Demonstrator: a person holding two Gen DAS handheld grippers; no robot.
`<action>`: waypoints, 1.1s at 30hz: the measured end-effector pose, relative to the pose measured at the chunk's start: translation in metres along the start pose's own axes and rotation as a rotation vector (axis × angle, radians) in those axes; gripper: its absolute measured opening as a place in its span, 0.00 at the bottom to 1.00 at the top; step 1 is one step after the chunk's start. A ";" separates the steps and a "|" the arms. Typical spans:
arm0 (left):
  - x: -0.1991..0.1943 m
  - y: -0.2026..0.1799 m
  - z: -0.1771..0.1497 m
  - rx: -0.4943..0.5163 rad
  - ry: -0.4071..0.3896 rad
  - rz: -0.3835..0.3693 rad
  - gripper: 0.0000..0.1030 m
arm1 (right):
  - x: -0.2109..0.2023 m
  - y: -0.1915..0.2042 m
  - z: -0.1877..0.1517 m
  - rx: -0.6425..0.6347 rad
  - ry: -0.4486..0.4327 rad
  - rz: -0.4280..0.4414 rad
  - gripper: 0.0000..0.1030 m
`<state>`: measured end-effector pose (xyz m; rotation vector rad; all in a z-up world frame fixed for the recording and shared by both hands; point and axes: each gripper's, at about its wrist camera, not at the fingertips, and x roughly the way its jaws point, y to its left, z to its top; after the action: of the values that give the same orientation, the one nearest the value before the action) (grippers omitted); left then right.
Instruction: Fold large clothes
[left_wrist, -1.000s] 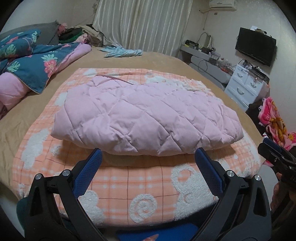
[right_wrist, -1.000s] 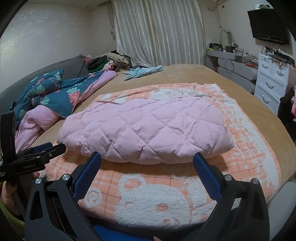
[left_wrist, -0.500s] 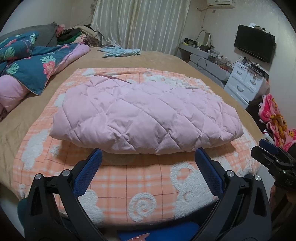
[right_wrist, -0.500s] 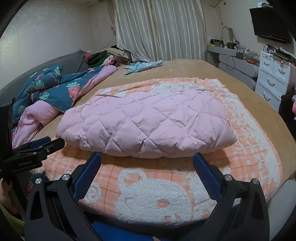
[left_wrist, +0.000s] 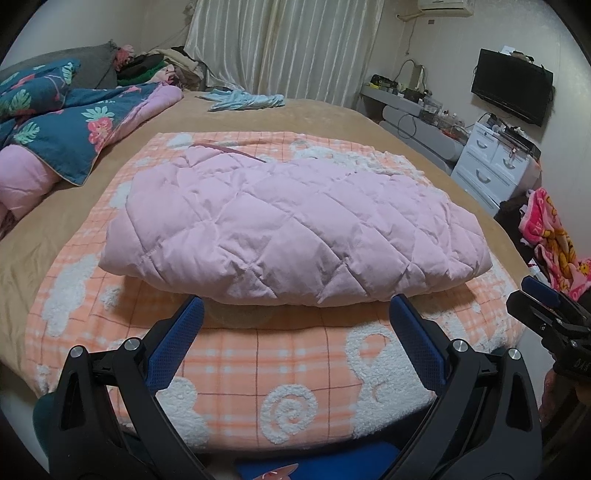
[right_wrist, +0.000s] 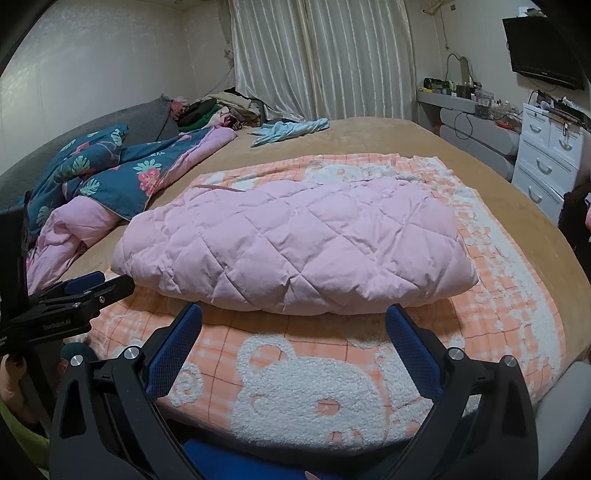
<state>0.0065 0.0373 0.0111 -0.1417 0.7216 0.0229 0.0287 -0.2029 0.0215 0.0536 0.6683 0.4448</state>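
Pink quilted jacket (left_wrist: 295, 229) lies folded into a thick, puffy oblong bundle, diamond stitching, smooth top, a darker pink trim line showing at its far left edge. It sits in the middle of an orange plaid blanket (left_wrist: 258, 373) with white fleecy bear shapes, spread on a tan-covered bed (left_wrist: 332, 118). Left gripper (left_wrist: 293, 312) hovers just short of the bundle's near edge, jaws spread wide, blue pads, nothing held. Right gripper (right_wrist: 293, 314) same pose from the right wrist view, jaws wide apart, empty, not touching the jacket. Each gripper shows at the frame edge of the other's view. Sleeves, collar and zipper of the jacket are tucked away, can't be made out; underside hidden. A brownish patch in shadow under the near edge, unclear what it is. Floral teal quilt (left_wrist: 70, 125) piled on left, partly cut off. Light blue garment (right_wrist: 291, 130) near the curtains (right_wrist: 317, 59). White drawers (left_wrist: 495, 162) at right, items on top too small to read.
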 end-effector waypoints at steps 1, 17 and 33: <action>0.000 0.000 0.000 0.000 0.000 -0.001 0.91 | 0.000 0.000 0.000 -0.002 -0.001 -0.001 0.96; 0.002 0.002 -0.003 0.004 0.004 0.014 0.91 | 0.005 -0.002 -0.003 -0.006 0.010 0.004 0.96; -0.001 0.003 -0.004 0.014 -0.010 0.017 0.91 | 0.006 0.002 -0.003 -0.008 0.014 0.007 0.96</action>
<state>0.0027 0.0398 0.0082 -0.1215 0.7130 0.0350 0.0301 -0.1994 0.0158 0.0456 0.6807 0.4551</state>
